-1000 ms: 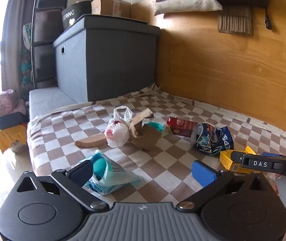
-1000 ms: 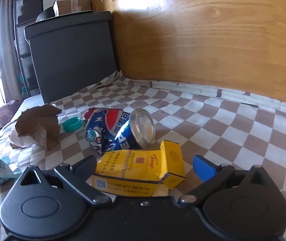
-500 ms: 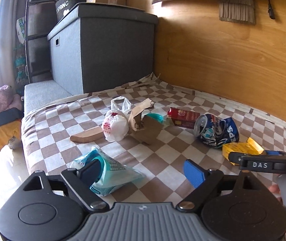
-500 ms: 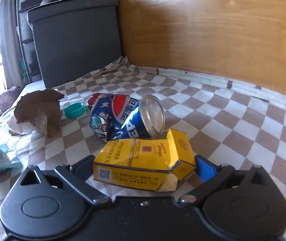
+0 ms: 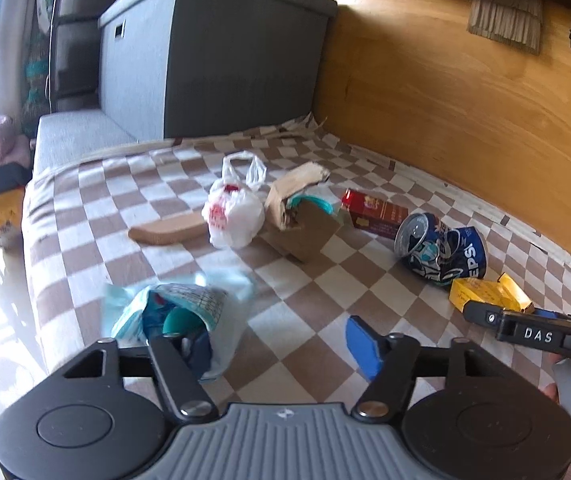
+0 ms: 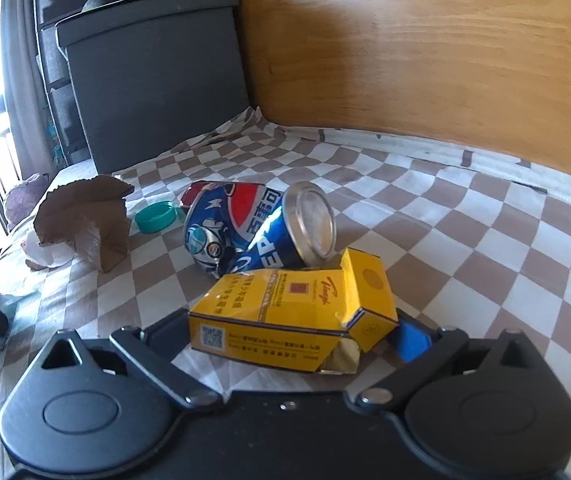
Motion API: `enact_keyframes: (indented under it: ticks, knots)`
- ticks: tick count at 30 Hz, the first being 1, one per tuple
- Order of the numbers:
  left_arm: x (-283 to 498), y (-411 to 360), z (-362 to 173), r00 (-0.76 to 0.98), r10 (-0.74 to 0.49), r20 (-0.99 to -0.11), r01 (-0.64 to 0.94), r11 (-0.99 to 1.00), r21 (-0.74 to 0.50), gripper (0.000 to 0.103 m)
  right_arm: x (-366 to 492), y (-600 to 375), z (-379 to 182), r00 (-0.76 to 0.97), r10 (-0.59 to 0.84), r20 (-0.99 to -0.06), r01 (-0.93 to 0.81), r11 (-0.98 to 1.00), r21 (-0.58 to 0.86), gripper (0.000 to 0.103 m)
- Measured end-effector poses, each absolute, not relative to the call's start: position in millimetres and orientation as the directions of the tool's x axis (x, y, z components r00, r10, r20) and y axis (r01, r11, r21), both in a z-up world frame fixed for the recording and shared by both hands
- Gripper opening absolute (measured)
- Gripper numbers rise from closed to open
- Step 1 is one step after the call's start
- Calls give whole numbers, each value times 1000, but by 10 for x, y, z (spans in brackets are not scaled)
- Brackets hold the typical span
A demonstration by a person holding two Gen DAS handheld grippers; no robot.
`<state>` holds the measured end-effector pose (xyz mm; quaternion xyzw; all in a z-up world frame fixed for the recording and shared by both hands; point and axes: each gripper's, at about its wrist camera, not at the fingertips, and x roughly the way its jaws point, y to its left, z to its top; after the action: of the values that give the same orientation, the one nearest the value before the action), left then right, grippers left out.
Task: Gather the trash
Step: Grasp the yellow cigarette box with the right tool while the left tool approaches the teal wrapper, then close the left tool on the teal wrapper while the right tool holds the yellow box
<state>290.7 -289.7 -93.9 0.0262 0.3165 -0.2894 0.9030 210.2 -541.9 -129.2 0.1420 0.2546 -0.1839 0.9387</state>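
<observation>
Trash lies on a checkered cloth [image 5: 313, 280]. My left gripper [image 5: 281, 346] is open; its left finger is pushed against a light blue plastic bag [image 5: 181, 312], its right finger is free. My right gripper [image 6: 285, 328] is open, with a yellow cigarette box [image 6: 285, 312] lying between its fingers on the cloth. A crushed Pepsi can [image 6: 253, 228] lies just behind the box, and shows in the left wrist view [image 5: 441, 252]. The box also shows there [image 5: 485, 294], in front of the right gripper's body.
A white knotted plastic bag [image 5: 233, 216], torn cardboard pieces [image 5: 301, 224], a teal lid [image 6: 155, 216] and a red box [image 5: 375, 212] lie further back. A grey storage box [image 5: 213, 60] stands behind, a wooden wall [image 5: 465, 92] on the right. The cloth's edge drops off left.
My left gripper moved forward and down so its left finger now sits in the blue bag. My right gripper moved forward around the yellow box, which now sits deeper between the fingers.
</observation>
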Motion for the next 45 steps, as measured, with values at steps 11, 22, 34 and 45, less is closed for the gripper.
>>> enact_keyframes:
  ticks: [11, 22, 34, 45]
  knots:
    - [2951, -2797, -972, 657, -479, -582, 470, 864, -180, 12, 2038, -5406, -1269, 815, -267, -514, 409, 894, 184, 93]
    - [2880, -2661, -847, 696, -476, -538, 465, 869, -167, 6, 2010, -5308, -1175, 844, -236, -481, 358, 917, 178, 92]
    - [2503, -2497, -645, 725, -478, -495, 507, 858, -86, 6, 1825, -5067, -1020, 860, -237, -452, 341, 926, 163, 92]
    - [2313, -2076, -553, 759, -444, -475, 457, 884, -97, 6, 1739, -4452, -778, 873, -171, -456, 261, 955, 143, 92]
